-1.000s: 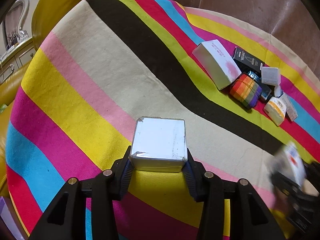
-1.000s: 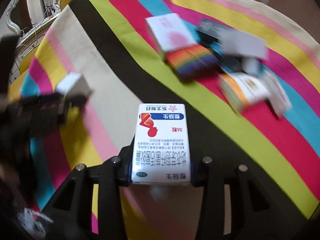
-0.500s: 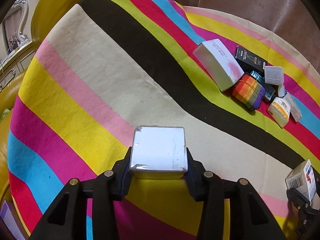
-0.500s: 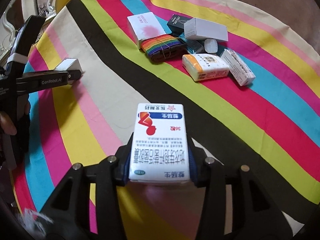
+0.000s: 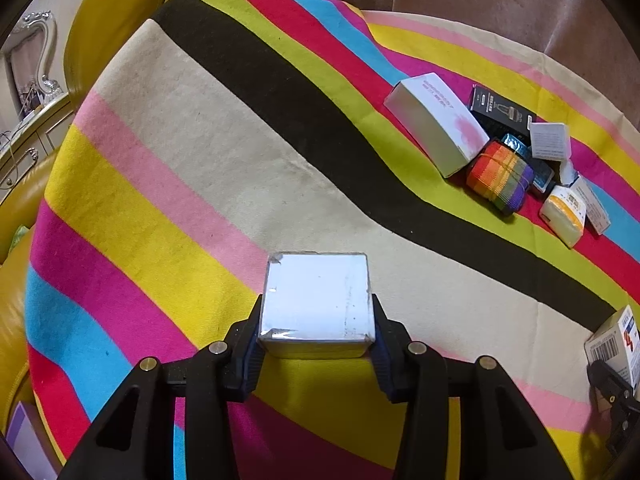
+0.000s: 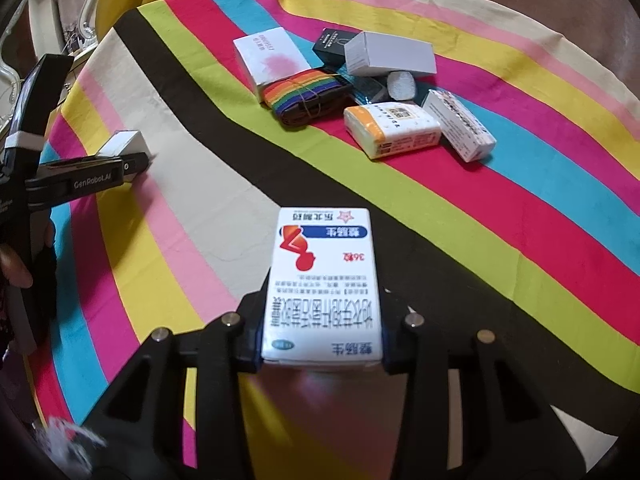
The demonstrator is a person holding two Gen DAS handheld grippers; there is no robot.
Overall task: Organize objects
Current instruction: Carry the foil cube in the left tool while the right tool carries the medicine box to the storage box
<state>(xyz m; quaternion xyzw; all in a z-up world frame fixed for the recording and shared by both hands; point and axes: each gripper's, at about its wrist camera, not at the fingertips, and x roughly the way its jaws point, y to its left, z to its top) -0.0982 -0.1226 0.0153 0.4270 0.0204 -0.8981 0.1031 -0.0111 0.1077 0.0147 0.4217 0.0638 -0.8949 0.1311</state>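
My left gripper (image 5: 316, 336) is shut on a plain white box (image 5: 318, 300) and holds it above the striped tablecloth (image 5: 180, 168). My right gripper (image 6: 322, 328) is shut on a white medicine box (image 6: 324, 280) with red and blue print. That medicine box also shows at the right edge of the left wrist view (image 5: 614, 344). The left gripper (image 6: 96, 174) with its white box (image 6: 124, 142) shows at the left of the right wrist view. A pile of several items lies at the far right: a white-pink box (image 6: 272, 58), a rainbow strap roll (image 6: 306, 94), an orange-white pack (image 6: 394, 128).
The pile also holds a black box (image 6: 334, 42), a grey-white box (image 6: 390, 58) and a slim white box (image 6: 460, 124). Yellow leather chairs (image 5: 120, 4) stand behind the round table. A white cabinet (image 5: 24, 136) is at far left.
Both grippers keep their boxes. The right gripper has drawn back from the pile, which now looks farther and sharper. The left gripper has barely moved.
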